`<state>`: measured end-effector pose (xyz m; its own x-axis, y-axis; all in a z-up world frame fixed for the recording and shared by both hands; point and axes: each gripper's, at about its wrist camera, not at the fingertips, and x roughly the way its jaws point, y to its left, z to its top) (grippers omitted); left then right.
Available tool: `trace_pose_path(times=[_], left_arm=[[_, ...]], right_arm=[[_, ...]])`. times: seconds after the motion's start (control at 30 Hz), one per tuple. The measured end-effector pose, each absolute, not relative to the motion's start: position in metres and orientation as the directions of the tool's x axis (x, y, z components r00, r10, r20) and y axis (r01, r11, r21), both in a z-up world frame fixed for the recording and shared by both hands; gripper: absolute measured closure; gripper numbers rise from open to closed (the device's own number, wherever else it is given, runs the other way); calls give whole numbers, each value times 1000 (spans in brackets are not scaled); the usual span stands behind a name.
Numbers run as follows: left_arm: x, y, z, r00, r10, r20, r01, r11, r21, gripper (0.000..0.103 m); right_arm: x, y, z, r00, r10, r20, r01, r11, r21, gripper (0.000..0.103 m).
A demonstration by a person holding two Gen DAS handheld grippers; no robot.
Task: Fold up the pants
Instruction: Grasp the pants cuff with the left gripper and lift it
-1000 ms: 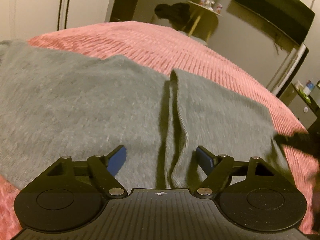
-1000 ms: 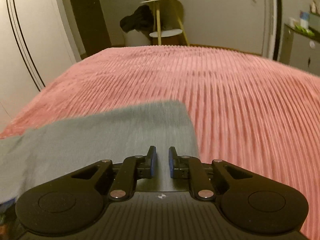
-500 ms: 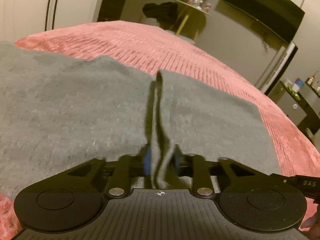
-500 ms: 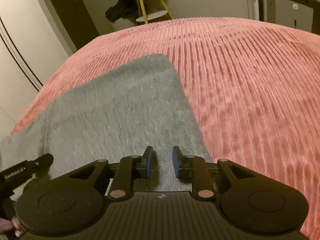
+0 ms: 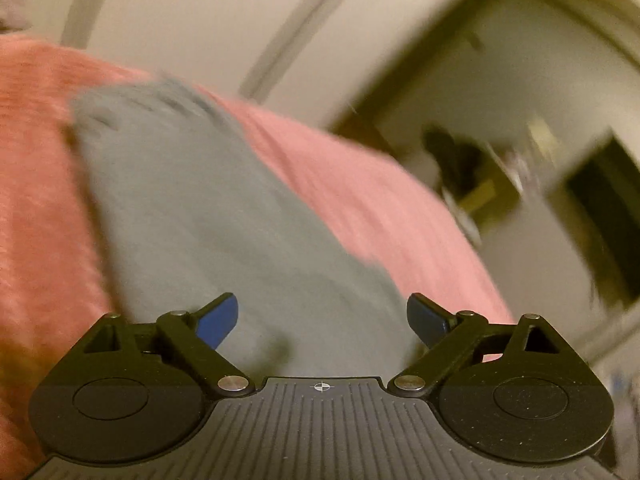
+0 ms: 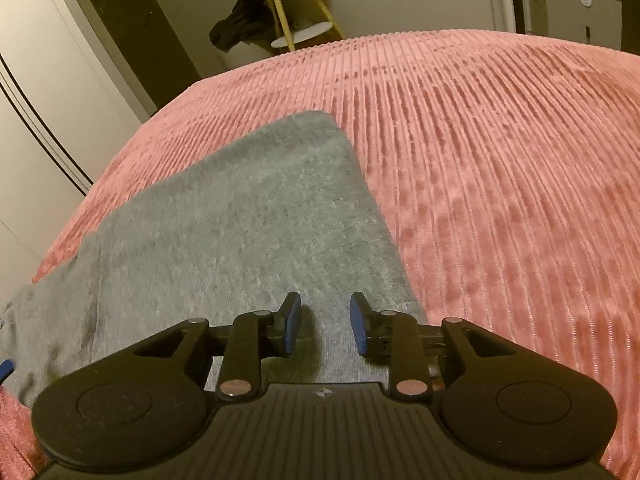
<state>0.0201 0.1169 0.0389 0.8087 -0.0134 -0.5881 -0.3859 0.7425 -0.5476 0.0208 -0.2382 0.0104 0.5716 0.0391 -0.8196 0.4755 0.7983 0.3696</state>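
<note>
The grey pants (image 6: 240, 220) lie flat on the pink ribbed bedspread (image 6: 500, 160), one leg end reaching toward the far side. In the blurred, tilted left wrist view the pants (image 5: 200, 220) run away from the camera. My left gripper (image 5: 322, 320) is wide open and empty just above the grey cloth. My right gripper (image 6: 325, 326) is partly open over the near edge of the pants, with nothing between its blue pads.
A yellow side table (image 6: 288, 12) with dark clothes draped on it stands beyond the bed. White wardrobe doors (image 6: 36, 100) are at the left, a grey cabinet (image 6: 576, 12) at the back right. The bedspread (image 5: 360, 184) extends right of the pants.
My left gripper, shut on a fold of the pants half a second ago, has opened wide and swung, tilting its view. My right gripper has opened a little more.
</note>
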Motion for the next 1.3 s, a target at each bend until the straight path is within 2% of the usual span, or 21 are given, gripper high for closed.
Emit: trace_pose_path(times=[0.07,0.2,0.47,0.63,0.67,0.73,0.77,0.8,0.9,1.0,1.13,1.2,1.3], left_arm=[[15,153,43,808,44,-587,-442,705,-555,8],[14,216,29,746,97,-659,-560,626,-542,8],[34,277,-11,758,-5,-652,-573,473,-670,12],[58,288,-22,750,-17,-661,-573,482,-663,13],[62,290,-21,746,-7,-666,-577,490,-653,16],[68,294,-21,732,8,-681,-590,508,-628,29],[72,296,-20,719,4,-695,-598,514,-615,43],[74,298,-17,718,-2,-696,-593,522,-613,51],[75,298,-3,729,-21,-684,-563,550,-617,61],[76,295,15,761,-35,-648,-509,588,-629,65],[78,284,38,807,-61,-587,-411,656,-633,65],[82,282,37,833,-92,-545,-352,671,-653,52],[86,284,16,808,-77,-585,-411,638,-651,18]], right_arm=[[21,-241,9,576,54,-816,476,790,388,73],[23,-243,5,581,69,-811,480,776,410,72],[23,-245,2,587,78,-806,490,758,430,70],[24,-244,3,584,72,-808,492,761,423,69],[24,-244,3,585,71,-808,493,760,424,69],[24,-244,2,586,70,-808,495,758,425,69],[25,-244,2,585,69,-808,496,758,424,69],[25,-245,2,584,69,-809,497,758,423,69],[27,-244,1,581,65,-811,496,762,416,69],[28,-244,0,579,63,-813,494,766,412,68],[29,-242,0,578,62,-814,491,770,407,66],[30,-242,0,578,62,-814,491,770,407,66],[30,-242,0,578,62,-813,490,771,407,65]])
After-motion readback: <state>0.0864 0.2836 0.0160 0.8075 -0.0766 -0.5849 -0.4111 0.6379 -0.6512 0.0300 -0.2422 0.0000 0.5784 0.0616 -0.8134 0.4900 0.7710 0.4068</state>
